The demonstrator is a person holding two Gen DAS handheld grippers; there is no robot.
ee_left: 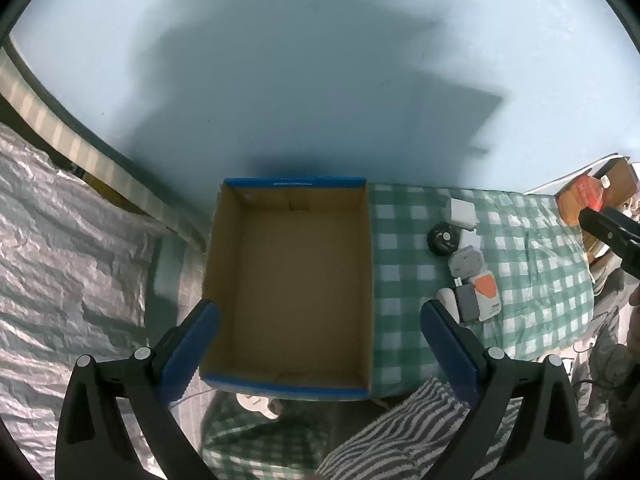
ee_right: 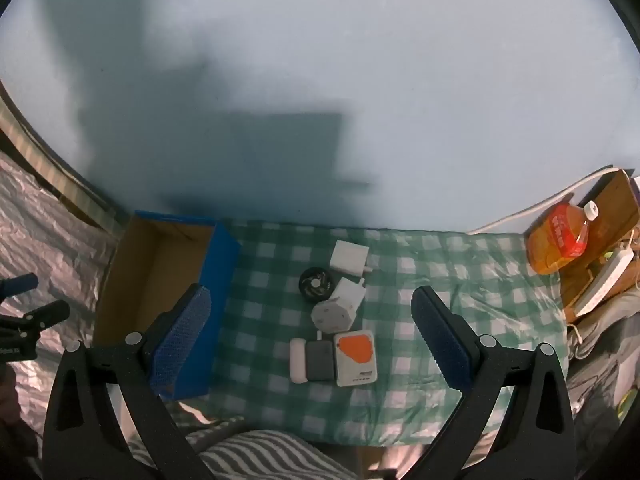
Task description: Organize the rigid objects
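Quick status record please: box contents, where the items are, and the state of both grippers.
box: cardboard box, open top, nothing inside
items: black round piece, white chargers, grey adapter, orange-marked plug, clustered on the checked cloth right of the box
left gripper: open, above the box, holding nothing
right gripper: open, above the items, holding nothing

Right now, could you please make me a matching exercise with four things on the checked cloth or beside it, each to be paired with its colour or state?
Things:
1. cardboard box
2. round disc
3. flat adapter
4. bottle

Descriptions:
A. white with an orange patch on top
B. black, lying next to the white chargers
C. open and empty, with blue edges
D. orange label, white cap, at the far right past the cloth

Pairs: 1-C, 2-B, 3-A, 4-D
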